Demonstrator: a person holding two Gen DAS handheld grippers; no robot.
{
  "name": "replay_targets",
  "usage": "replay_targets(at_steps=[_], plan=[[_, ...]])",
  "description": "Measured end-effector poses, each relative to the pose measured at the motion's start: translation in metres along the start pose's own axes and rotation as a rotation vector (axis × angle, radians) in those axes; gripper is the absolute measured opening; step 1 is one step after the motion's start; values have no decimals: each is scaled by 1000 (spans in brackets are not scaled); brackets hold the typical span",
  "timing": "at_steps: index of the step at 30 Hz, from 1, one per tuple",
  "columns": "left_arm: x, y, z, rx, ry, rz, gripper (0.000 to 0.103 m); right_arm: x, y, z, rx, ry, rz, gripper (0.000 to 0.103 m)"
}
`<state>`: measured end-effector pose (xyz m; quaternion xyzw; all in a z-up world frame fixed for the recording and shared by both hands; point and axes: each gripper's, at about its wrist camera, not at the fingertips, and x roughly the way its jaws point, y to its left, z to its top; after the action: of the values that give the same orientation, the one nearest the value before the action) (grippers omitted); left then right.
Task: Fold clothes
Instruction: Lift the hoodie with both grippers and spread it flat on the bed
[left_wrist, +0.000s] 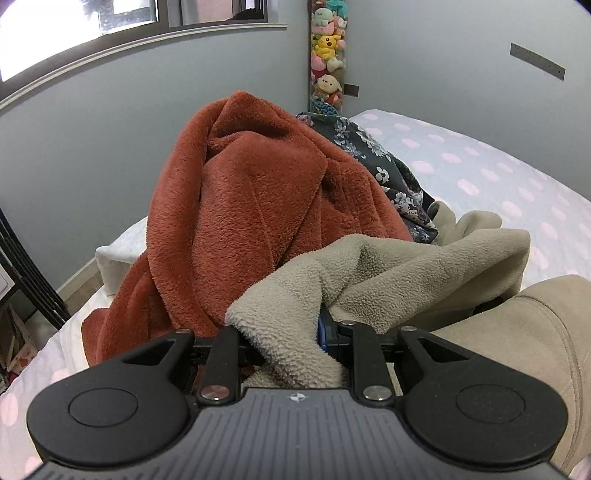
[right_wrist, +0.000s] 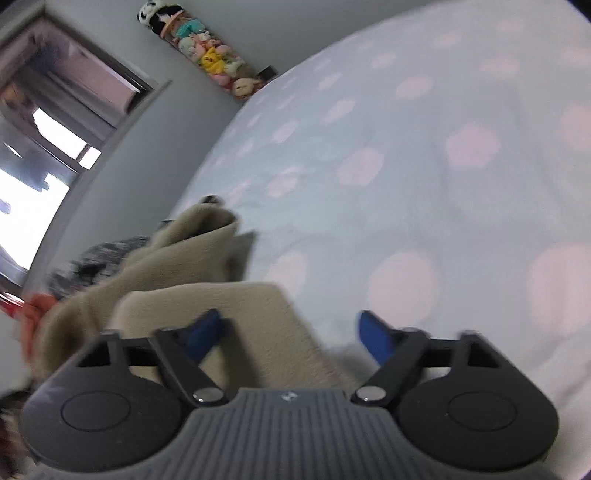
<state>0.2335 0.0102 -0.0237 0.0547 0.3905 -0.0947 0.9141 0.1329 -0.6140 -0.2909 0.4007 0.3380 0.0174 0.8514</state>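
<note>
Pinching a fold of the beige fleece garment (left_wrist: 369, 273) between its closed-in jaws, the left gripper (left_wrist: 291, 347) is holding it over the spotted bed (left_wrist: 480, 155). The right gripper (right_wrist: 291, 332), jaws apart and gripping nothing, is hovering over the same fleece, which is trailing up-left from it. Beyond, a rust fleece (left_wrist: 240, 206) is heaping up.

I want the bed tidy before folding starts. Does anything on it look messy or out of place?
Yes. A rust fleece blanket is heaped in a tall crumpled mound on the bed, with a dark flowered garment bunched behind it. The beige fleece lies rumpled in front, one edge pinched in the left tool.
</note>
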Motion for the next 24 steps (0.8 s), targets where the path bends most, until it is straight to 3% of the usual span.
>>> replay_targets(at_steps=[3,4,9,15,21,24], plan=[[-4,-9,4,34,-20,6,20,-12,9,-4,-20,-16,10,16],[-7,-13,5,50,-33,6,19,-17,13,-5,-33,-24,6,13],[-27,-40,21,131,-110,-22,19,-64,47,0,-129,-160,-36,10],[-78,-107,80,216,-309,-136,18,-161,92,27,-158,-429,-76,10],[-145,-154,128,182,-539,-311,18,-302,115,38,-195,-771,-144,10],[-149,-165,131,153,-553,-420,18,-364,114,22,-214,-866,-177,10]])
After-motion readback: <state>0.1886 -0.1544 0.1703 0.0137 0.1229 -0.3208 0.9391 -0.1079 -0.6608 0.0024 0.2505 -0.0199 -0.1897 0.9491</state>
